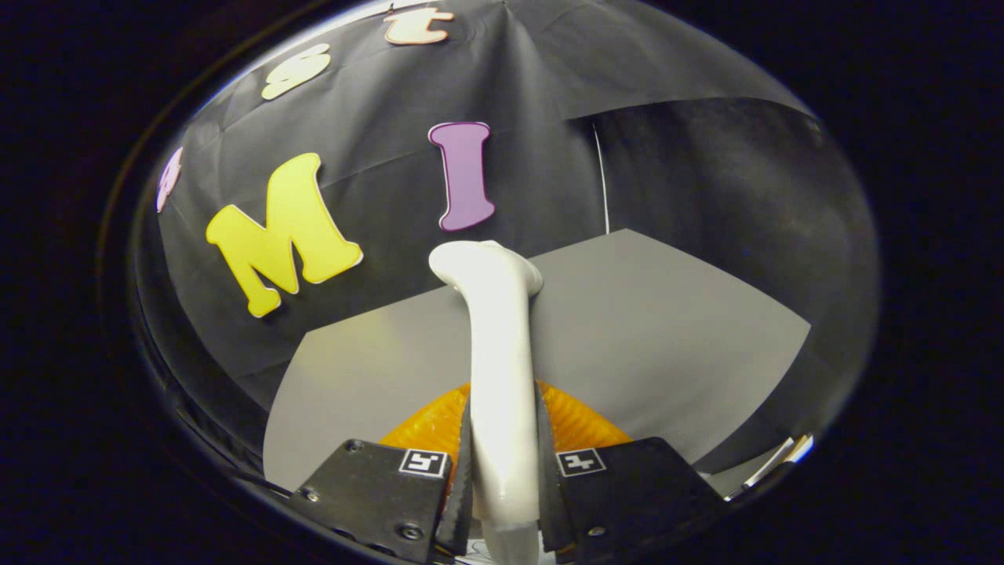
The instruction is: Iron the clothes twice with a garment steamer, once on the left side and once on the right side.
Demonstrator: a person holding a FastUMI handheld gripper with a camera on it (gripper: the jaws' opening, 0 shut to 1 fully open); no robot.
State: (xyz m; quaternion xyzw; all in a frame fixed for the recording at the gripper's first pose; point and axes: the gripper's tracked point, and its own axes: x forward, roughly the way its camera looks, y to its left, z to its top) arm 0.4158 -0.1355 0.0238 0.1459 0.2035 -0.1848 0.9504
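Gripper view: gripper (502,471) fingers clamp the white steamer (499,369) handle between them.

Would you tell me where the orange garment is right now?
In the gripper view, the orange garment lies on the grey table, just beyond the gripper clamping the steamer.

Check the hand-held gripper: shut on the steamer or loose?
Shut on it. The hand-held gripper has both fingers pressed against the white steamer handle, with the orange garment showing beneath.

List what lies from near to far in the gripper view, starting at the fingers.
Gripper shut on the white steamer handle → orange garment just beyond the fingers → grey table → steamer head → black booth wall.
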